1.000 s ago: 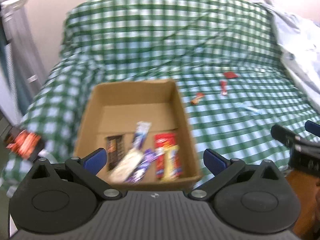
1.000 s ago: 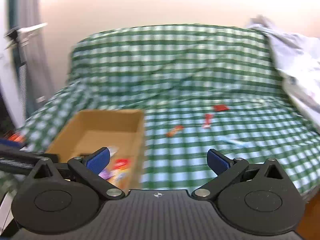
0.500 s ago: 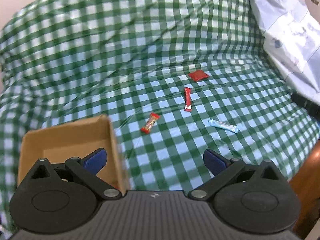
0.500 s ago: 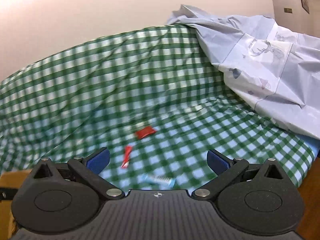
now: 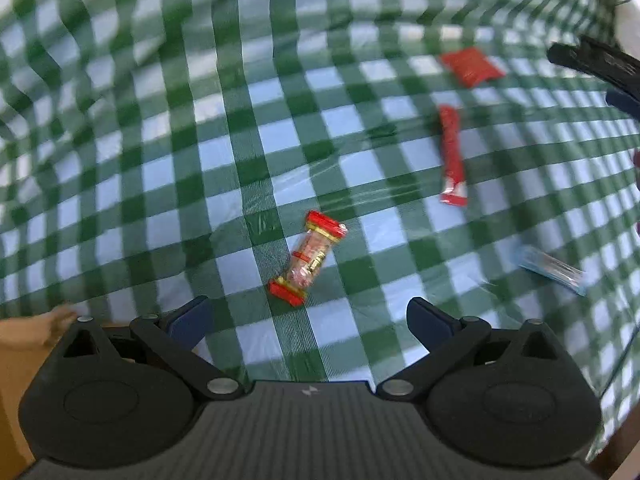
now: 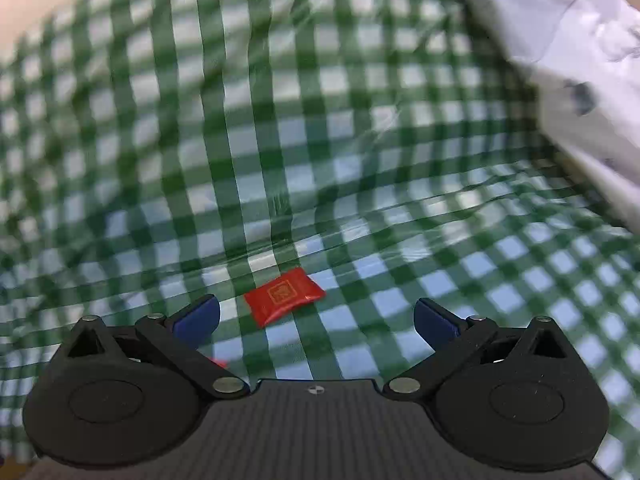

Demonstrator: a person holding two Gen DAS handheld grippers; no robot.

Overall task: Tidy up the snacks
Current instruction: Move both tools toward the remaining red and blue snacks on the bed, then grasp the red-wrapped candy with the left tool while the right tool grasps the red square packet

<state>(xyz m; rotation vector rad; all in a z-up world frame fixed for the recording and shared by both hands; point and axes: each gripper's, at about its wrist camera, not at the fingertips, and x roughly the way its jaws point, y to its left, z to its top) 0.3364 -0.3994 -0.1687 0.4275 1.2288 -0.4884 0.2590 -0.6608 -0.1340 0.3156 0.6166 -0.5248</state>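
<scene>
My left gripper [image 5: 308,316] is open and empty, just short of a small clear candy with red ends [image 5: 307,258] on the green checked cloth [image 5: 224,120]. Farther right lie a long red stick pack [image 5: 452,156], a flat red sachet [image 5: 472,66] and a light blue bar [image 5: 554,270]. My right gripper [image 6: 316,316] is open and empty, close over the red sachet [image 6: 284,296], which lies just beyond its left finger. The right gripper's black fingers [image 5: 596,66] show at the left view's right edge.
A corner of the cardboard box [image 5: 20,336] shows at the lower left of the left wrist view. A pale blue printed sheet [image 6: 568,60] is bunched at the right of the bed. A bit of red [image 6: 219,363] peeks out under the right gripper's left arm.
Both grippers have moved forward and down toward the loose snacks. The box has slid out of view to the left. The candy and the red sachet now sit close in front of the fingers.
</scene>
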